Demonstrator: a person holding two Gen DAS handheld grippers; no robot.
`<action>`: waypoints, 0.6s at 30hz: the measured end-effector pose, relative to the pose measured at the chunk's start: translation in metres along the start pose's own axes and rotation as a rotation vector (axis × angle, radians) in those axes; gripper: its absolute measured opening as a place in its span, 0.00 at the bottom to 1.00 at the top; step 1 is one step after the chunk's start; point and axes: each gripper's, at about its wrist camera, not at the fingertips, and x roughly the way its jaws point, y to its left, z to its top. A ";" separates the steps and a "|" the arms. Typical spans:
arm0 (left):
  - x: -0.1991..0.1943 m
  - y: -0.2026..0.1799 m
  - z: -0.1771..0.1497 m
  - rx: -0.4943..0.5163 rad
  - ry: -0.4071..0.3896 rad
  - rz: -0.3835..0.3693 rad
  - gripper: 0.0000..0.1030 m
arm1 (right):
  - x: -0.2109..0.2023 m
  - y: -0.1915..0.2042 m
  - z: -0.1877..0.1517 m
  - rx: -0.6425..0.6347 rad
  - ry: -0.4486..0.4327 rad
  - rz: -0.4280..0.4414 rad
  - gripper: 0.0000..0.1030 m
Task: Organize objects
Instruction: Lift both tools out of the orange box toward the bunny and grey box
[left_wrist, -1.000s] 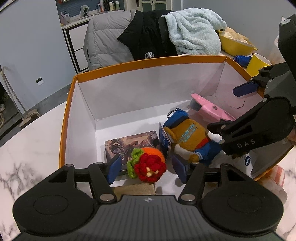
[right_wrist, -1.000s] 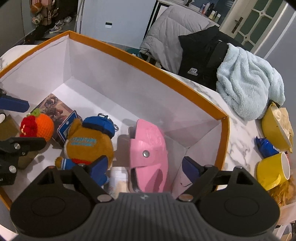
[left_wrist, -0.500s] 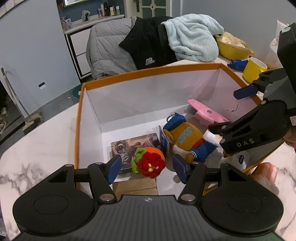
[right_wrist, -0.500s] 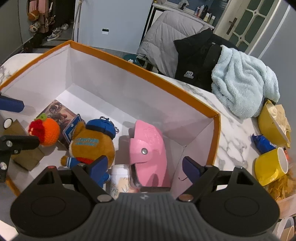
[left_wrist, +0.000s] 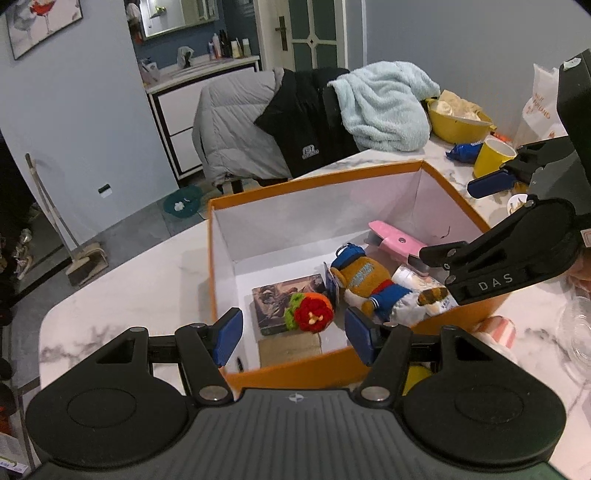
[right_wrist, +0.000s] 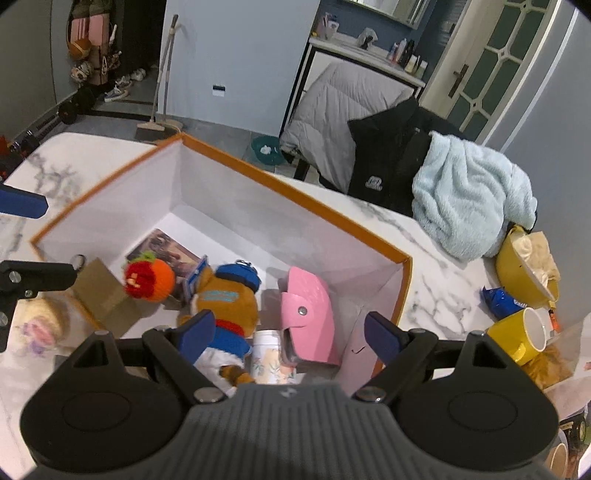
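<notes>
An orange-rimmed white box (left_wrist: 314, 177) sits on the marble table. Inside lie a knitted red-and-orange toy (left_wrist: 312, 315), a picture card (left_wrist: 280, 295), a brown plush bear with a blue cap (left_wrist: 365, 280), a pink case (left_wrist: 397, 240) and a white tube (left_wrist: 413, 278). My left gripper (left_wrist: 294, 332) hovers open and empty above the box's near edge, over the knitted toy. In the right wrist view my right gripper (right_wrist: 290, 332) is open wide and empty above the bear (right_wrist: 225, 299), the pink case (right_wrist: 306, 314) and a white cup (right_wrist: 271, 356).
A yellow mug (right_wrist: 517, 334), a yellow bowl (right_wrist: 524, 266) and a blue packet (right_wrist: 502, 301) stand right of the box. A pale blue towel (right_wrist: 469, 206) and jackets (right_wrist: 369, 147) drape a chair behind. A small doll (right_wrist: 40, 325) lies at the box's left.
Both grippers have risen and drawn back from the box, which now looks smaller and lower in both views. Neither pair of jaws has changed its width, and the objects have not moved.
</notes>
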 end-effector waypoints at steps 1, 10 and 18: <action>-0.006 0.000 -0.002 0.001 -0.004 0.004 0.70 | -0.006 0.002 -0.001 -0.001 -0.006 0.003 0.86; -0.059 0.009 -0.016 -0.003 -0.039 0.043 0.70 | -0.053 0.030 -0.009 -0.044 -0.048 0.024 0.86; -0.089 0.011 -0.031 -0.001 -0.068 0.063 0.74 | -0.091 0.055 -0.025 -0.100 -0.093 0.060 0.87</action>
